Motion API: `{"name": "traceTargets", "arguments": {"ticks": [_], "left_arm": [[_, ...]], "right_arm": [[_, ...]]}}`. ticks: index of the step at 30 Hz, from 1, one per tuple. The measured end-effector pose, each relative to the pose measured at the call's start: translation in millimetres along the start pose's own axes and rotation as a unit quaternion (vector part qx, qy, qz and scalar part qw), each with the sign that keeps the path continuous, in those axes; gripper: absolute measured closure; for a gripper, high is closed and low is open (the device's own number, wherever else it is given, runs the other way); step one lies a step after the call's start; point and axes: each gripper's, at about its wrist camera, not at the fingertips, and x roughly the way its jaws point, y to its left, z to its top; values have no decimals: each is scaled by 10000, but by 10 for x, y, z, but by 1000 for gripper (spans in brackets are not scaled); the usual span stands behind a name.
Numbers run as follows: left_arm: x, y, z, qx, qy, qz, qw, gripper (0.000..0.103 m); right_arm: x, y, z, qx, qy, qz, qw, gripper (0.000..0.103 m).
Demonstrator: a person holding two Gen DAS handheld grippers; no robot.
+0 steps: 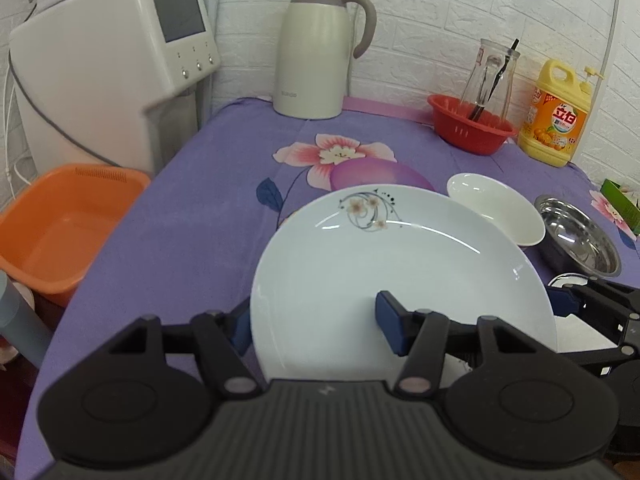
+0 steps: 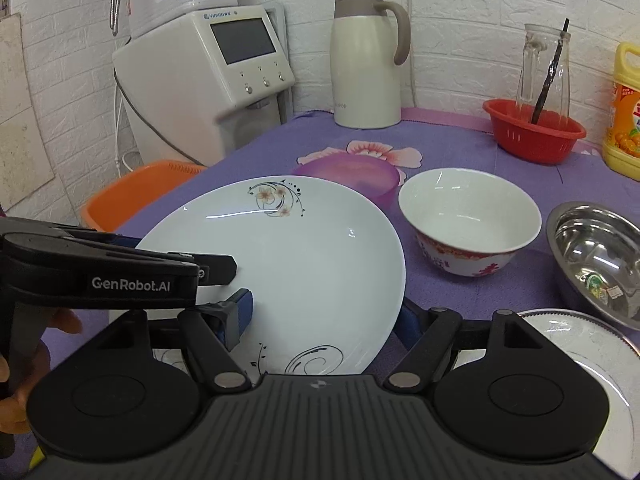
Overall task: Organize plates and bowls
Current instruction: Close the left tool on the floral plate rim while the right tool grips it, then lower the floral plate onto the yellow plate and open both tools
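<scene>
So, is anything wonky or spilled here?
Nothing is spilled or broken. The big white plate is tipped up off the purple cloth, because the left gripper and the right gripper hold it by opposite edges. Also, a glass jug stands inside the red basket, which looks funny.

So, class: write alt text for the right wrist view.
Both grippers straddle opposite edges of a white flowered plate above a purple tablecloth. Right of it sit a white bowl and a steel bowl.

Detergent bottle (image 2: 624, 112) cropped at edge
</scene>
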Motion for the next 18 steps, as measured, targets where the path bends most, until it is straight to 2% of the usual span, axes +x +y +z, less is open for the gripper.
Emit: {"name": "traceTargets", "arguments": {"ticks": [4,7,18], "left_arm": [[-255,-67,-67,128,-128,87,9998,46],[-456,-117,-220,136,-132,15,9998,51],[-1047,-314,-995,151,93,-122,9998,53]], "right_arm": [[-168,84,-17,18,-92,44,9999,0],[-349,151,-118,136,-100,89,9998,0],[-1019,498,-802,262,117,-117,9995,0]]}}
